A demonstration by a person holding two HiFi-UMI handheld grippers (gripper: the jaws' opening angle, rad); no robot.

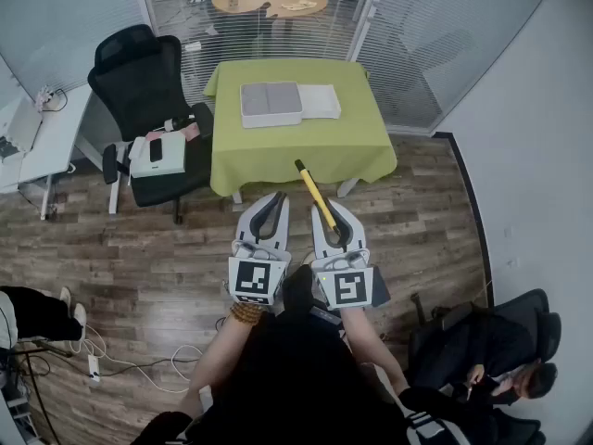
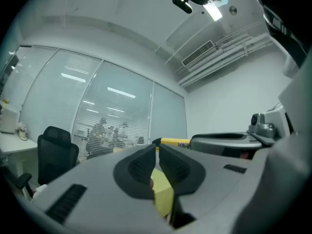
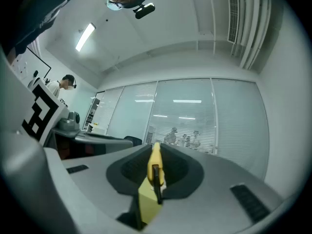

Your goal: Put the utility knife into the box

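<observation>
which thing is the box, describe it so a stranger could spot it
Start at the table with the lime-green cloth. On its far half lie two flat things side by side; the box is the left one, grey on top with a white rim, while its neighbour is plain white.

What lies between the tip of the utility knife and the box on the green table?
Only bare green tablecloth, as the head view shows. The utility knife, clamped in the right gripper, points toward the box.
</observation>
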